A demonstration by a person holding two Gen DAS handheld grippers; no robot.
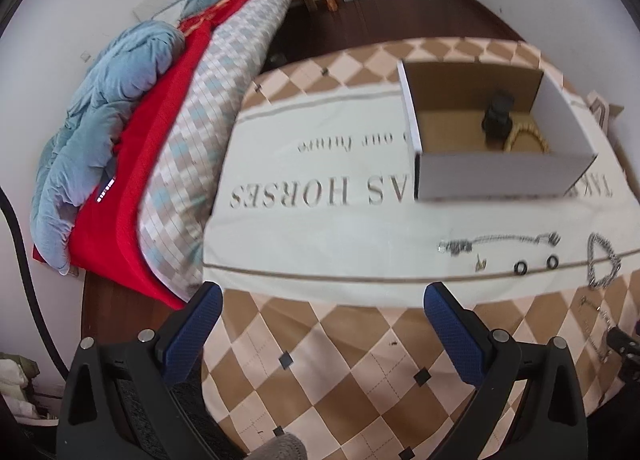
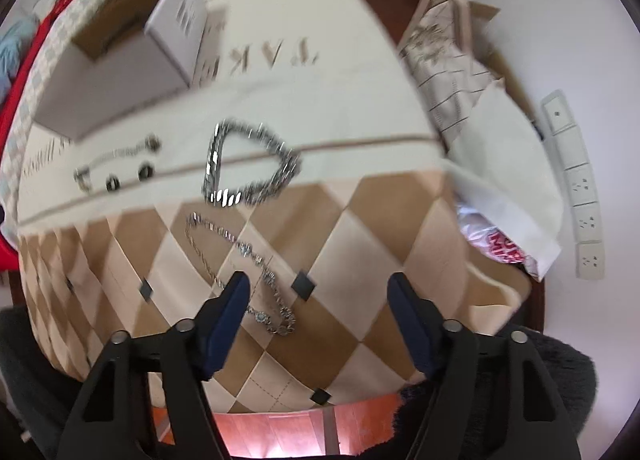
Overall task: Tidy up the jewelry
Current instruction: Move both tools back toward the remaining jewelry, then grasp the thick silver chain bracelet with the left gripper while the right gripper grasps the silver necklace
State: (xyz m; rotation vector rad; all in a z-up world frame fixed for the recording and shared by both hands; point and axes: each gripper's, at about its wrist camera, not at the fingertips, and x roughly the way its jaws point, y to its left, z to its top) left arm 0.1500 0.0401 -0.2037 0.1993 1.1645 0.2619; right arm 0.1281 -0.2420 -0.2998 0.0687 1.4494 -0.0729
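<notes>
Between the right hand-held gripper's point(image 2: 318, 292) spread fingers lies a necklace point(image 2: 256, 256).

A checkered table point(image 1: 320, 360) carries a cream cloth point(image 1: 320, 228), box point(image 1: 500, 176) and necklace point(image 2: 240, 256).

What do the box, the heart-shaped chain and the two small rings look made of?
Box: cardboard, white matte outside, raw brown inside. Heart-shaped chain: silvery metal by its bright glints, though motion blur hides the links. Two small rings: dark and dull; metal, stone or plastic cannot be told.
</notes>
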